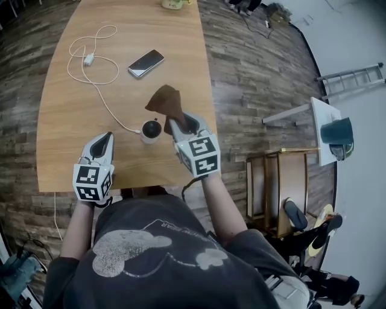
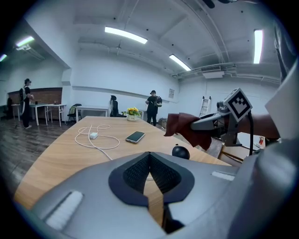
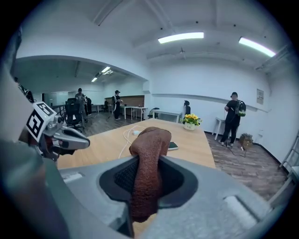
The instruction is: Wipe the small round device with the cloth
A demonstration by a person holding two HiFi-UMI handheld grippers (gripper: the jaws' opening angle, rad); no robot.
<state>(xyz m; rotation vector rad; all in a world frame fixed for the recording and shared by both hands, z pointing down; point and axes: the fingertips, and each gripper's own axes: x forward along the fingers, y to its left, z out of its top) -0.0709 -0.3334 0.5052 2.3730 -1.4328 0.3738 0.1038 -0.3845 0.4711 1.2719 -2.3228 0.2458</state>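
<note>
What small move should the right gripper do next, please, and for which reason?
Probably lower the right gripper a little to its left, so that the cloth lands on the small round device. Its jaws clamp the cloth, which hangs in the air beside the device, seemingly without touching it.

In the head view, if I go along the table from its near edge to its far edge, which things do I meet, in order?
small round device → brown cloth → phone → pot of yellow flowers. The charger plug lies level with the phone, so I leave it out.
</note>
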